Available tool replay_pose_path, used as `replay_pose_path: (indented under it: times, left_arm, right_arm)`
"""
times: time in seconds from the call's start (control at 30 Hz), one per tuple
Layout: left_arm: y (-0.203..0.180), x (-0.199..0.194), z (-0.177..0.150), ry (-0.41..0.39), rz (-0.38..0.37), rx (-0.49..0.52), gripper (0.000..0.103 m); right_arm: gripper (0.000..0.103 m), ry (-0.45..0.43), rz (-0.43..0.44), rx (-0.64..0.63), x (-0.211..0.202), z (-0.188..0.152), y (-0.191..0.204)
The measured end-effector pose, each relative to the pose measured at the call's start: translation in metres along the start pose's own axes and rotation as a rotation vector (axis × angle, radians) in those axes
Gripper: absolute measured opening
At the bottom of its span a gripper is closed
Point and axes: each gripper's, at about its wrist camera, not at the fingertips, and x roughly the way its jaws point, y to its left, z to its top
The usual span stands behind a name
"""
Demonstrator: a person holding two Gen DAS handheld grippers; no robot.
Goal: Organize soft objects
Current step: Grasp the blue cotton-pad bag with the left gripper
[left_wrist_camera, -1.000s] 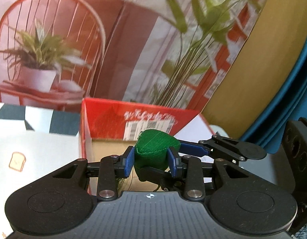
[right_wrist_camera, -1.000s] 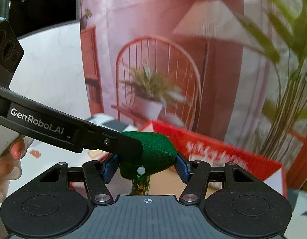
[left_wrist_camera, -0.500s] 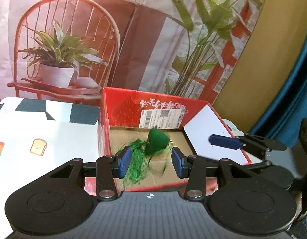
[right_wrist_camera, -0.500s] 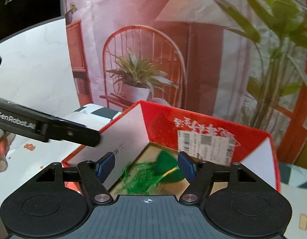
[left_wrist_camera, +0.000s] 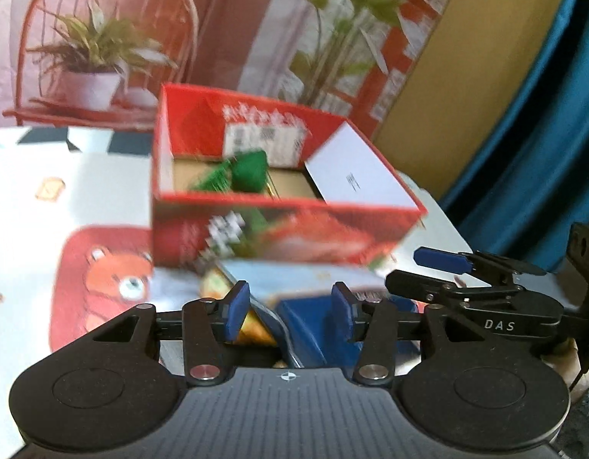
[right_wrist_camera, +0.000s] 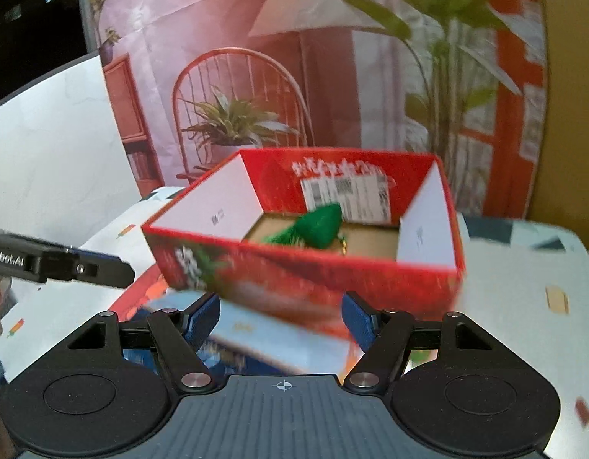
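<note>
A green soft pouch with a green tassel (left_wrist_camera: 244,174) lies inside the open red cardboard box (left_wrist_camera: 279,237); it also shows in the right wrist view (right_wrist_camera: 317,225) inside the box (right_wrist_camera: 305,275). My left gripper (left_wrist_camera: 286,310) is open and empty, in front of and below the box. My right gripper (right_wrist_camera: 281,315) is open and empty, also in front of the box. The right gripper's fingers (left_wrist_camera: 443,260) show at the right of the left wrist view. The left gripper's finger (right_wrist_camera: 84,267) shows at the left of the right wrist view.
The box stands on a white tablecloth (left_wrist_camera: 38,229) with a red bear patch (left_wrist_camera: 106,271). A flat blue and light-blue package (left_wrist_camera: 313,306) lies under the box's front edge, also in the right wrist view (right_wrist_camera: 279,340). A printed backdrop (right_wrist_camera: 294,76) stands behind.
Both grippers held the green pouch a second ago, then opened and dropped it into the box. Both have since pulled back and away from the box.
</note>
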Motion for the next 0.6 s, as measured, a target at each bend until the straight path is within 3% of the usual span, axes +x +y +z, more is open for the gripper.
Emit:
replay_pose_path:
  times: [0.27,0.47,0.6]
  left_arm:
    - [-0.010,0.015,-0.025,0.042,-0.017,0.010,0.052]
    - [-0.010,0.019,-0.035,0.053,-0.018,0.022,0.051]
    - [-0.007,0.018,-0.036,0.053,-0.016,0.012,0.049]
  right_arm:
    - [0.071,0.064,0.023,0.108,-0.003,-0.039,-0.002]
    - [0.070,0.100,0.053,0.175,0.002,-0.050,-0.003]
    - [0.061,0.110,0.084,0.185,0.004,-0.048,0.000]
